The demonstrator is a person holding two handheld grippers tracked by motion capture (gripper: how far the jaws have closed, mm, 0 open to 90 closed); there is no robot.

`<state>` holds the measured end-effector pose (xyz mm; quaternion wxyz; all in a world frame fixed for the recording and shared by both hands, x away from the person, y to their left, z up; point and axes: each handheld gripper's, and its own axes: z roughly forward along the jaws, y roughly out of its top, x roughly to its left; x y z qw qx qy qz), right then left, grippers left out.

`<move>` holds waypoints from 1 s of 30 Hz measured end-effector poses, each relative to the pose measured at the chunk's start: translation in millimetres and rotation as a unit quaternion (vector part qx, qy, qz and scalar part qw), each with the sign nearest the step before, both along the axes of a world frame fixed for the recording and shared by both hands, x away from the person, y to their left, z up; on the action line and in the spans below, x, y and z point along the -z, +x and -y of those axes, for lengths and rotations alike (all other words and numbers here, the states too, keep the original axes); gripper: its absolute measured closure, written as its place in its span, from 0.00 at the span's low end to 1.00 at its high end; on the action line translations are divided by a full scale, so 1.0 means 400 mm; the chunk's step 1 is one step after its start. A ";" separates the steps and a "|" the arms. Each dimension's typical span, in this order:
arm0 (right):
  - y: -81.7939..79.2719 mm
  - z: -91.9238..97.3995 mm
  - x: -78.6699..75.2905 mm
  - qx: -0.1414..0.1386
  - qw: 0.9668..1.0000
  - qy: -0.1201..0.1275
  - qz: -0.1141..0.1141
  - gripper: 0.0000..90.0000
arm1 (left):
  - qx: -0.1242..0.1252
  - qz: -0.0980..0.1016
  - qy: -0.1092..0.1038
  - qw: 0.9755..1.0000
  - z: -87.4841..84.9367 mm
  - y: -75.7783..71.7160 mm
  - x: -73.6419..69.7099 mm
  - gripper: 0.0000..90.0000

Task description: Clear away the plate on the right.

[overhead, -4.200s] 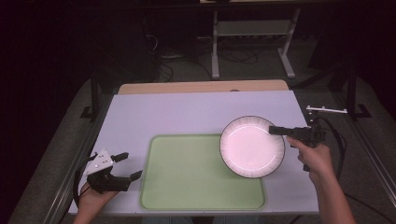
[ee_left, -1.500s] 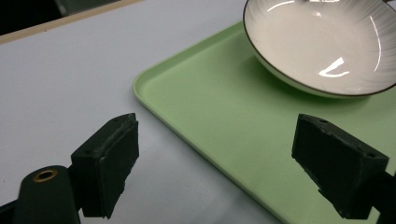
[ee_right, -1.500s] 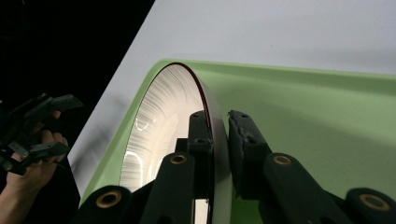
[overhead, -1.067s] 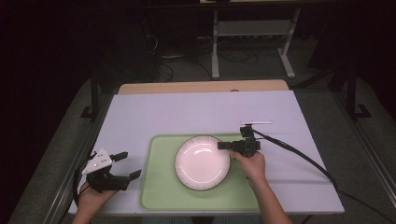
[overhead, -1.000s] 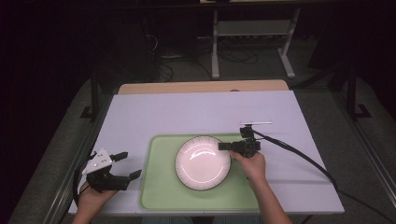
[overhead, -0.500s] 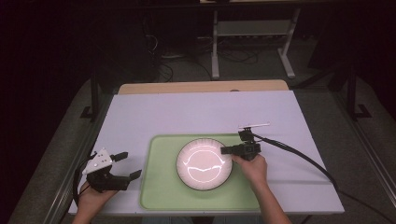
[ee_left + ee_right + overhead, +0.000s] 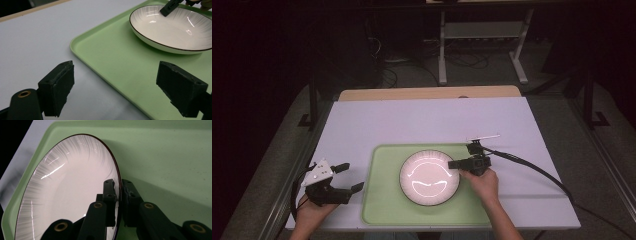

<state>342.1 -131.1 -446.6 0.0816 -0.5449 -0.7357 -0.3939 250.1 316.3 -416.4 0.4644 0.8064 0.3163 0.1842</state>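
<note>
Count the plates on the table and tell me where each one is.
1. The white plate lies on the green tray, its right rim clamped in the right gripper jaws. No stacked plate is visible beneath it.

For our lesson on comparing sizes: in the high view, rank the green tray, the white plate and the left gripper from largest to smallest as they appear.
1. Green tray, clearly the largest.
2. White plate, lying inside the tray.
3. Left gripper, smallest, though it is slightly nearer the camera.
</note>
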 end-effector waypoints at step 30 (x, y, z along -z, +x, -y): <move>0.008 0.007 -0.001 -0.009 1.000 -0.006 0.009 0.83 | -0.001 -0.003 0.002 1.000 -0.001 0.001 0.003 0.16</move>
